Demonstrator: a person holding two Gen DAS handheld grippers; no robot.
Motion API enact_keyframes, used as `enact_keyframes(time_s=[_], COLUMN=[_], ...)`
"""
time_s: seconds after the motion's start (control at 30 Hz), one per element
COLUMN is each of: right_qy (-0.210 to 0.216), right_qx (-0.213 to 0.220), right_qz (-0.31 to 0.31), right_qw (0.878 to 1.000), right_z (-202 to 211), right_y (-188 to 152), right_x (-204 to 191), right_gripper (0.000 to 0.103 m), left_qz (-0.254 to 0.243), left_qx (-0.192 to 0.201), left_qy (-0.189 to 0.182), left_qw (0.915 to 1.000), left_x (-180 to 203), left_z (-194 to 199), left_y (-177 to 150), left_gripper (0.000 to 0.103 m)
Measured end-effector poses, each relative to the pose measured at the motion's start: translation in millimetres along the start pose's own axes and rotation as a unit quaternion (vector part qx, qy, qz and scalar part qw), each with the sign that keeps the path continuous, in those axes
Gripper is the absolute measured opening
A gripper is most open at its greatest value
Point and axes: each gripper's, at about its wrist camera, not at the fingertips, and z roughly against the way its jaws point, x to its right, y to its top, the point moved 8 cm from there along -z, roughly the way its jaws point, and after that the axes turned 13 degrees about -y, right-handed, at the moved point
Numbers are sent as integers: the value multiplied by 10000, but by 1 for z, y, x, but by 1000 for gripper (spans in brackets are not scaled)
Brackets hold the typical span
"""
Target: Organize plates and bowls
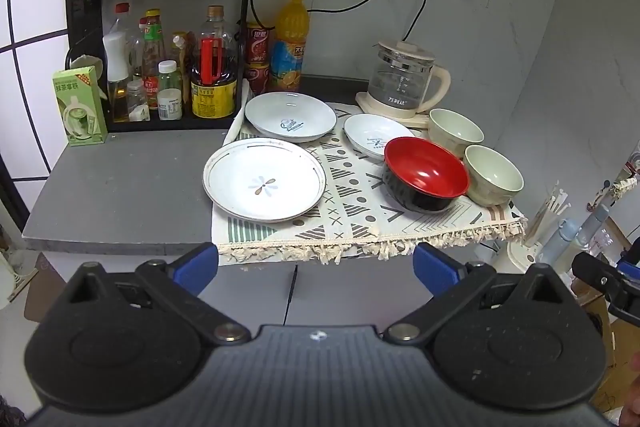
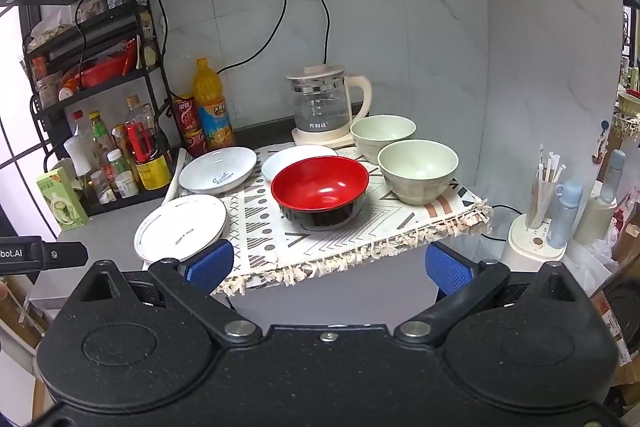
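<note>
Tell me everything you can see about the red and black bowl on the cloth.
The red and black bowl is glossy, likely lacquered plastic: red inside, black outside. It is empty and stands upright on the patterned cloth, near its front edge. A small white plate lies behind it, partly hidden, and a pale green bowl stands to its right. Whether these touch it I cannot tell. Nothing holds it.

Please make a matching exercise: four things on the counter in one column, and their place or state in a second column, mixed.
1. red and black bowl
2. flower plate
3. glass kettle
4. orange drink bottle

a. on a cream base by the wall
b. partly off the mat's left edge
c. beside the red cans
d. in front of two pale green bowls

Pairs: 1-d, 2-b, 3-a, 4-c
</note>
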Motion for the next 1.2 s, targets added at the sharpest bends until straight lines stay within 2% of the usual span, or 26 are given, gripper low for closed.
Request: enact_keyframes(time_s=[0.27, 0.63, 1.2], right_qy=[-43, -50, -46], right_qx=[29, 48, 83], right_qz=[53, 72, 95], right_qw=[10000, 10000, 9999], right_z=[1, 2, 4], right_y=[0, -2, -6], right_x=[4, 6, 15], right_gripper=[103, 103, 103], left_qz=[-40, 33, -3], left_qx=[53, -78, -35], left_qy=[-65, 53, 61], left_qw=[10000, 10000, 10000], left_x=[10, 13, 26], left_z=[-2, -7, -6], left_y=[0, -3, -4], left_gripper=[102, 102, 102])
